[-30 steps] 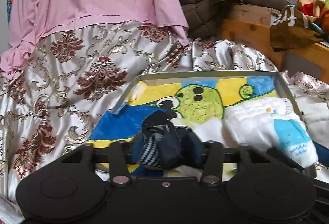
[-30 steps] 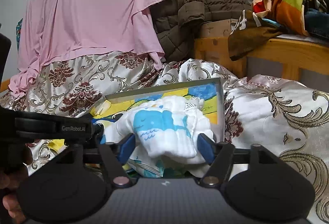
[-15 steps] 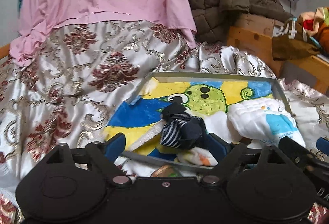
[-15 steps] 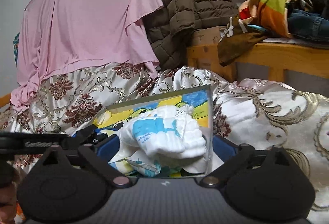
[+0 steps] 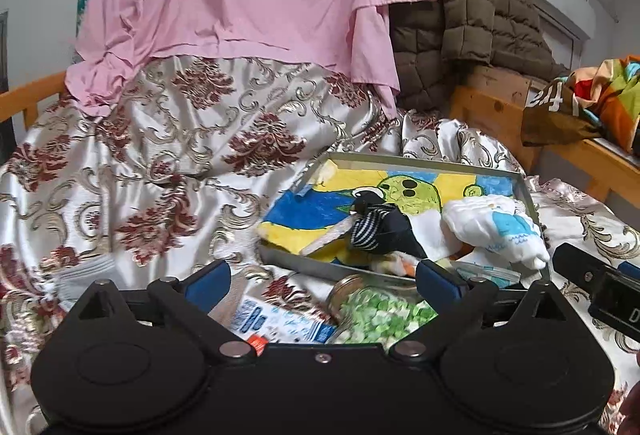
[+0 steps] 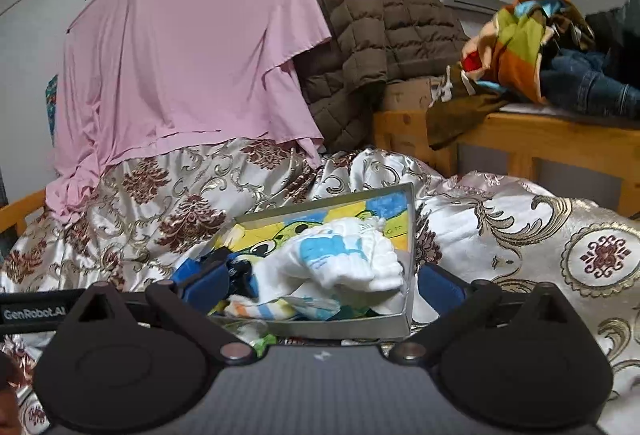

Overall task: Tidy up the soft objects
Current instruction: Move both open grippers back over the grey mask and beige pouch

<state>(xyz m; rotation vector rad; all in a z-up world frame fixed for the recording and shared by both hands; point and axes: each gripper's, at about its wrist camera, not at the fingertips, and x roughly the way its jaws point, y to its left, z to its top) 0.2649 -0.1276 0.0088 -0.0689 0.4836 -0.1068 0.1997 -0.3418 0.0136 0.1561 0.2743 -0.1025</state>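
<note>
The left gripper (image 5: 322, 283) has just been opening and stands spread with nothing between its jaws; the dark navy striped sock bundle (image 5: 378, 225) lies in the shallow grey metal tray (image 5: 420, 160). The right gripper (image 6: 324, 285), also just opened wide, is empty, near the white-and-blue folded cloth (image 6: 340, 259) lying at the tray's right.
</note>
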